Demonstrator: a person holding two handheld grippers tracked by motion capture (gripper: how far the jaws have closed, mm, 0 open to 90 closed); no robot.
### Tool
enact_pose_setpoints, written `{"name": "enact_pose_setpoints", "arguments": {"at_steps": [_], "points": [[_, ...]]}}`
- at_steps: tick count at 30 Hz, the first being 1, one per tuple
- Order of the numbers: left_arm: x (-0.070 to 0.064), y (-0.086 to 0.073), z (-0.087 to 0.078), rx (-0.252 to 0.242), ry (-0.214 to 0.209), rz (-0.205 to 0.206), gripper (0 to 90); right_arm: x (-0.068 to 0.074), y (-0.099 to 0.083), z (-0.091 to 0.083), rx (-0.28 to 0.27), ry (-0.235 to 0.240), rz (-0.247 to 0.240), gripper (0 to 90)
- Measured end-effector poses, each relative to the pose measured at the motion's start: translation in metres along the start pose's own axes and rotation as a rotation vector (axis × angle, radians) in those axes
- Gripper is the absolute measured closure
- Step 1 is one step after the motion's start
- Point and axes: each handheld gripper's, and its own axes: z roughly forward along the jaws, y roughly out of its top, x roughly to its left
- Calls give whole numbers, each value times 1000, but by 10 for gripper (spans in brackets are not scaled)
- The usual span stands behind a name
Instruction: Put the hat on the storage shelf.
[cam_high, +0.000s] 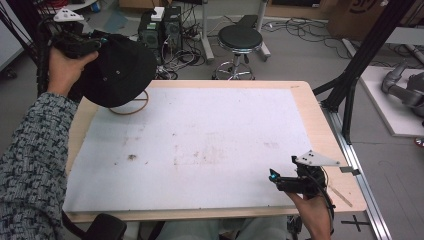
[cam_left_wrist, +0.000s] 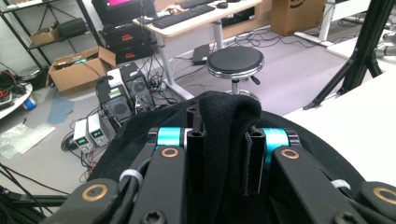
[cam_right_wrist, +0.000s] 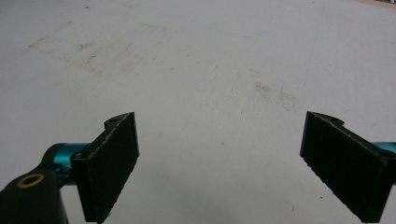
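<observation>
Clearly mid-carry: at far left, left gripper (cam_high: 87, 44) clamped tight on a fold of the black cap (cam_high: 120, 70), jaws nearly closed with only the pinched fabric between them, cap lifted off the surface and hanging above the far-left corner of the table (cam_high: 305, 107). Just beneath the cap, a thin wooden ring (cam_high: 131, 107) lying on the white mat (cam_high: 200, 145), probably the stand or target for it. Further right, bare stained mat. At near right, right gripper (cam_high: 274, 176) resting low at the table's edge, jaws spread wide, nothing between them. Next, likely: lower the cap squarely over the ring, or bring it toward centre, and release only once settled.
</observation>
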Motion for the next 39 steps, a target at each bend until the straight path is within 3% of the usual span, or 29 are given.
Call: {"name": "enact_pose_setpoints", "arguments": {"at_steps": [26, 39], "points": [[2, -8, 18, -31, 15, 6, 709, -1, -6, -3, 18, -10, 17, 113], [-3, -10, 24, -21, -2, 20, 545, -2, -6, -4, 15, -11, 19, 113]]}}
